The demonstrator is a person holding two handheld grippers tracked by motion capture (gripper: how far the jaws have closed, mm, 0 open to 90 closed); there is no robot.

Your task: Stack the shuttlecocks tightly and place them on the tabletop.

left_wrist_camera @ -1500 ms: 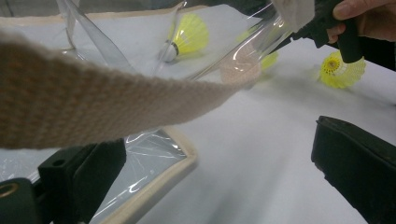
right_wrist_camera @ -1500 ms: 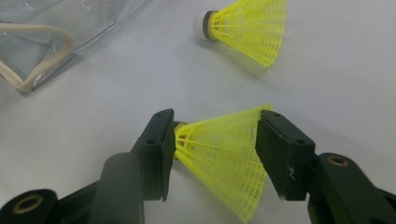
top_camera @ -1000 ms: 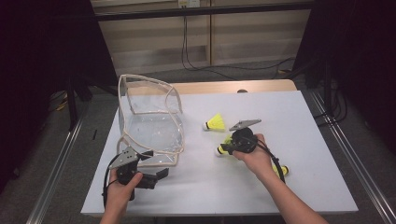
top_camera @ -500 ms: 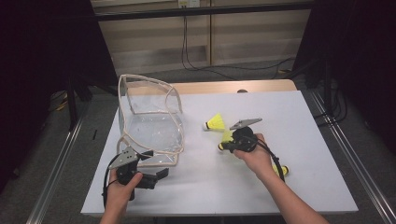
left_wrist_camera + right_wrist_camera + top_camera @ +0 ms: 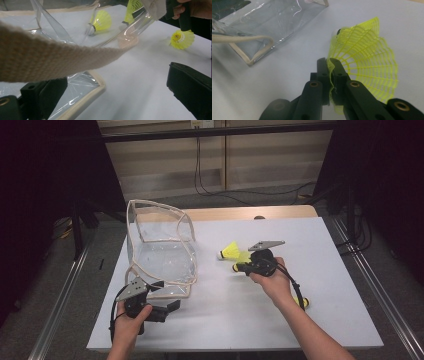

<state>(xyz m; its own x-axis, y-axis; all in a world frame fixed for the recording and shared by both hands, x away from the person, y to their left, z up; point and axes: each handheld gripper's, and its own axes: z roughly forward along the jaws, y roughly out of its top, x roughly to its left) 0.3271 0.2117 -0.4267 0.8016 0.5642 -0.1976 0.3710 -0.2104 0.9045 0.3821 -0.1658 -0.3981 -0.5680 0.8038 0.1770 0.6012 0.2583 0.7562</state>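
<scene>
My right gripper (image 5: 329, 62) is shut on the net skirt of a yellow shuttlecock (image 5: 364, 65), whose cork points away from me. In the high view this gripper (image 5: 246, 267) is at mid table, right of a clear plastic bag (image 5: 160, 255) with beige trim. The held shuttlecock (image 5: 237, 267) sits just below a second one (image 5: 231, 251) lying on the white table (image 5: 225, 310). My left gripper (image 5: 170, 307) stands open at the bag's near corner. A beige strap (image 5: 50, 60) of the bag crosses above its jaws (image 5: 112, 100), with nothing between them.
A third yellow shuttlecock (image 5: 303, 302) lies by the right forearm, also seen as the shuttlecock (image 5: 182, 38) beyond the left gripper. The bag (image 5: 274, 17) stands open-topped at the table's left half. A wooden strip (image 5: 240, 213) borders the far edge.
The right gripper has shifted slightly away from me, taking the pinched shuttlecock with it. The left gripper and the bag have stayed put.
</scene>
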